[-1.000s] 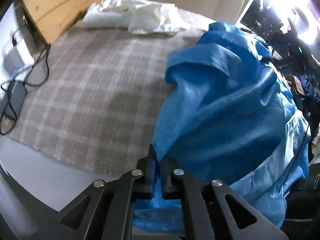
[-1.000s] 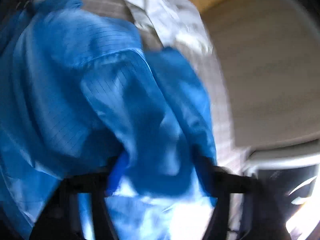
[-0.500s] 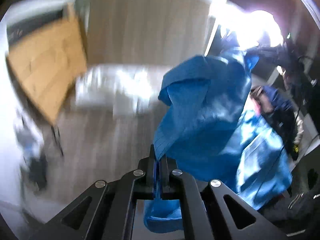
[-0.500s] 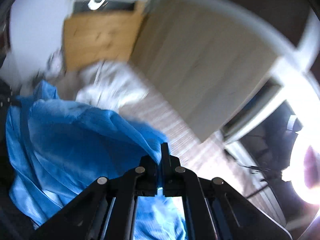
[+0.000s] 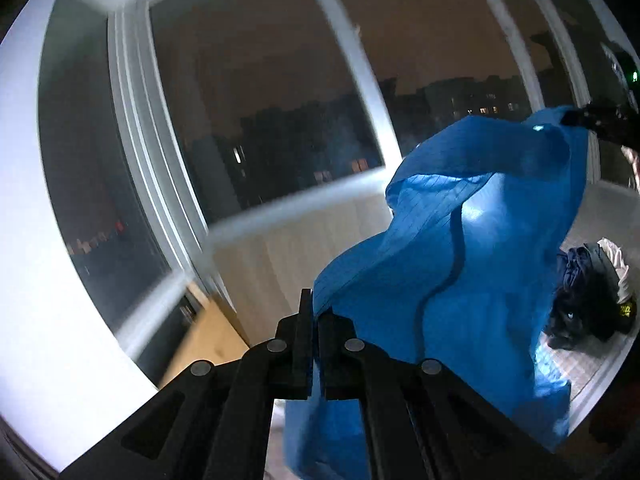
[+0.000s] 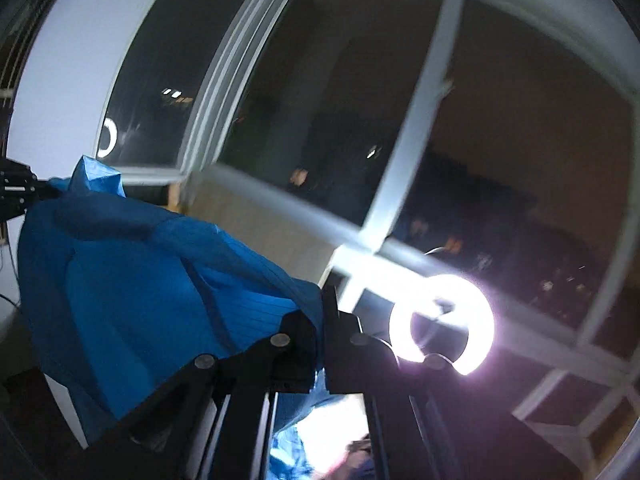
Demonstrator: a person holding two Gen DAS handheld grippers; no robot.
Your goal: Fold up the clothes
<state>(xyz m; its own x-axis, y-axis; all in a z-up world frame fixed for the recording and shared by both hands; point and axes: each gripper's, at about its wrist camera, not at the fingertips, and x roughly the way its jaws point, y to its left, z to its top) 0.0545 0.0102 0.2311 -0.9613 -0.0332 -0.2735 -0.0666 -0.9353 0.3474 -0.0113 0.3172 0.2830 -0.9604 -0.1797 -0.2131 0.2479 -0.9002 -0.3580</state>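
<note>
A shiny blue garment [image 5: 460,272] hangs in the air between both grippers, in front of a dark window. My left gripper [image 5: 316,312] is shut on one edge of it, the cloth running up and right from the jaws. At the far upper right of the left wrist view the right gripper [image 5: 592,122] pinches the other end. In the right wrist view my right gripper [image 6: 322,304] is shut on the blue garment [image 6: 140,280], which spreads left to the left gripper [image 6: 24,196] at the frame's edge.
A large white-framed window [image 5: 256,128] with night outside fills both views. A pile of dark clothes [image 5: 588,292] lies at the lower right of the left wrist view. A bright ring light [image 6: 442,322] glares beside the right gripper. A wooden panel [image 5: 208,344] shows low left.
Both grippers rose steeply from the bed, lifting the blue garment clear. The views swung from the plaid bedspread up to the window. The right jaws closed on the cloth.
</note>
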